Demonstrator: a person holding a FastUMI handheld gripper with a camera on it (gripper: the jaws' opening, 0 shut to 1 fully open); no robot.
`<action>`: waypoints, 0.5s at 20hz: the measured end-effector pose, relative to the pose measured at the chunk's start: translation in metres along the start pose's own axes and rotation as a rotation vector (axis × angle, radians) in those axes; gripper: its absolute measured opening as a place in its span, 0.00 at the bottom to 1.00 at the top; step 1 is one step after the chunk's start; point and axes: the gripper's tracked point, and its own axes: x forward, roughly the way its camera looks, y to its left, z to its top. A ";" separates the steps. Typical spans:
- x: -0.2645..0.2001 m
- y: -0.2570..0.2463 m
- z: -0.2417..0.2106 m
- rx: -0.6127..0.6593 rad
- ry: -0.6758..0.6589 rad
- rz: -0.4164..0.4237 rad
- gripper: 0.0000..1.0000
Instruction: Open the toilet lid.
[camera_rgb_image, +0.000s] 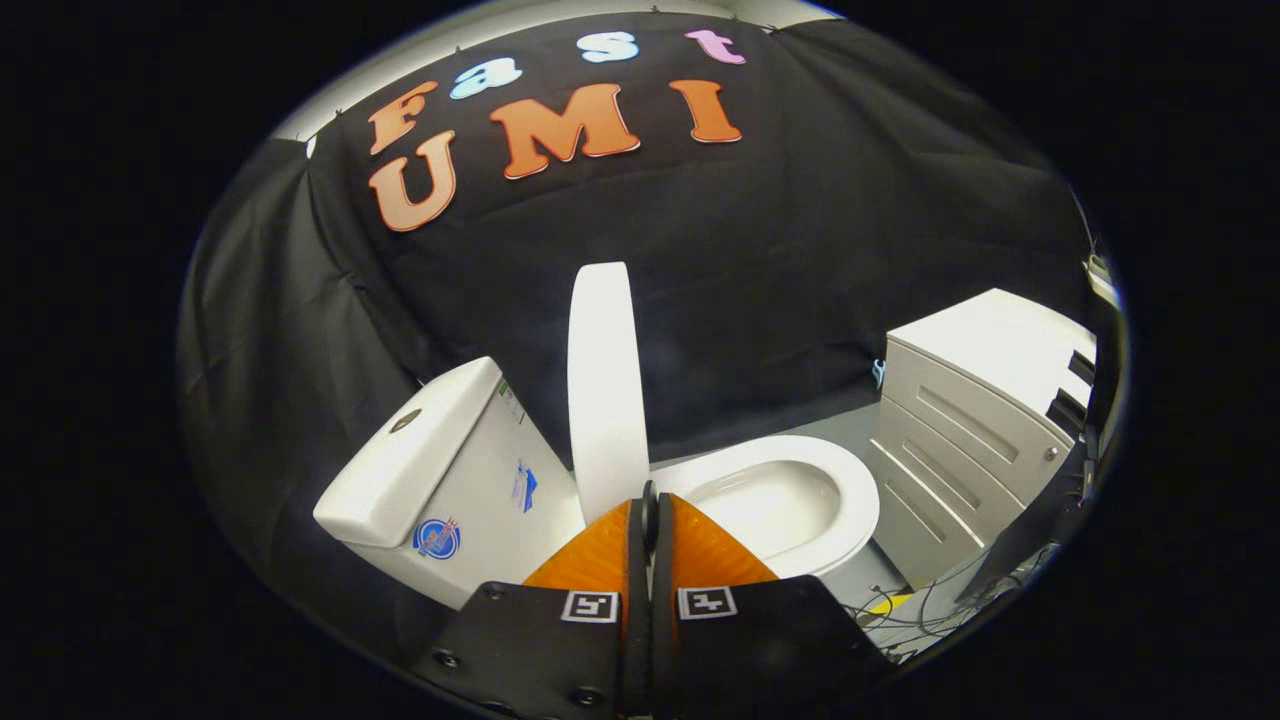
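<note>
A white toilet stands ahead of me with its lid (605, 390) raised upright, seen edge-on, standing between the tank (440, 470) and the seat. The seat ring (850, 500) lies flat around the open bowl (775, 505). My gripper (650, 510) is shut, its two fingers pressed together with nothing between them. The fingertips sit just below the lid's lower end, near the hinge, and I cannot tell whether they touch it.
A white drawer cabinet (975, 420) stands beyond the bowl to the right. Loose cables (920, 605) lie on the grey floor (850, 425) at the cabinet's foot. Black cloth hangs behind the toilet.
</note>
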 end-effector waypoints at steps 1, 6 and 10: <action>0.001 0.005 -0.001 -0.015 -0.002 0.002 0.08; -0.001 0.022 -0.003 -0.054 -0.008 0.019 0.08; -0.003 0.038 -0.006 -0.084 -0.011 0.040 0.08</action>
